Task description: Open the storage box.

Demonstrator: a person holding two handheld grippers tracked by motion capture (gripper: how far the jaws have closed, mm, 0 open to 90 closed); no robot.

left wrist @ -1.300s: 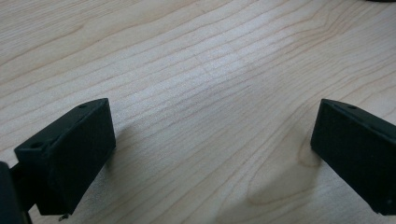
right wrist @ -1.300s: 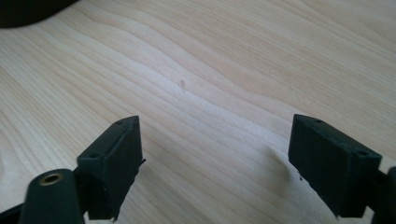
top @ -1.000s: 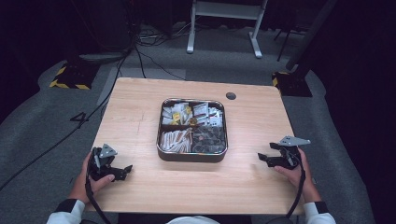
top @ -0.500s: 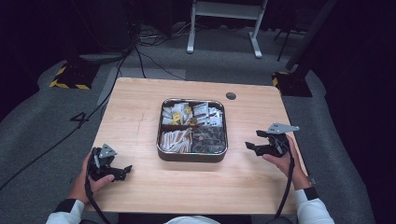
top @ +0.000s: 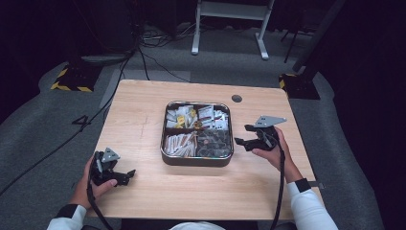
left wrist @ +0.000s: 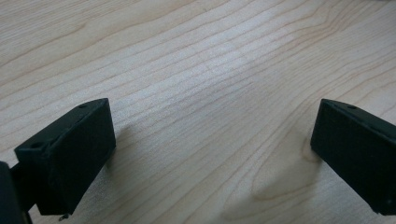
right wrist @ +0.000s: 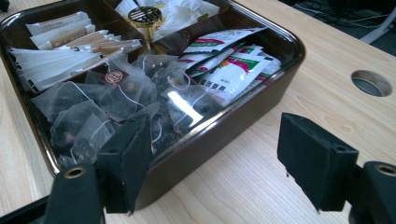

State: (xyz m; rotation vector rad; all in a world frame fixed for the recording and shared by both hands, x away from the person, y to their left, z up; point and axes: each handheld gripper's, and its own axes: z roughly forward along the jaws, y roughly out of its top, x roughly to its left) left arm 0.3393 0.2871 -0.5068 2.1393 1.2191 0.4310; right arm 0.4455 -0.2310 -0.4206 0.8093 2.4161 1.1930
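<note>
Right hand-held gripper [top: 240,142] raised just off the desk [top: 143,103], at the 3 o'clock side of the compartmented tray [top: 196,161], tips pointing toward 9 o'clock at the tray's near right quarter. Jaws apart, nothing between them, and just now narrowing slightly. Seen along those jaws in the right gripper view: right hand-held gripper [right wrist: 210,163] astride the tray wall [right wrist: 224,126], one jaw in front of the wall and the other out over bare desk. Nearest contents: translucent tea bags [right wrist: 116,107] heaped in the closest compartment, lying dead ahead and slightly above the jaw line, so a lift over the rim judged necessary before any pinch. No single long axis to the heap; bags crumpled, strings crossing. Printed sachets [right wrist: 229,70] in the next compartment, long axes running roughly 7 to 1 o'clock in that view. White paper packets [right wrist: 51,51] and a gold knob [right wrist: 145,16] at the dividers' crossing farther off.

Left hand-held gripper [top: 125,176] resting low at the tray's 8 o'clock, well apart from it; jaws wide apart over bare wood in the left gripper view, left hand-held gripper [left wrist: 210,154] empty. Right hand plainly the nearer.

Hard to make out: which bag lies topmost, the tags' lettering, and the tray's near corner behind the jaw. Round cable hole [right wrist: 371,83] cut into the desk at 2 o'clock of the tray.
</note>
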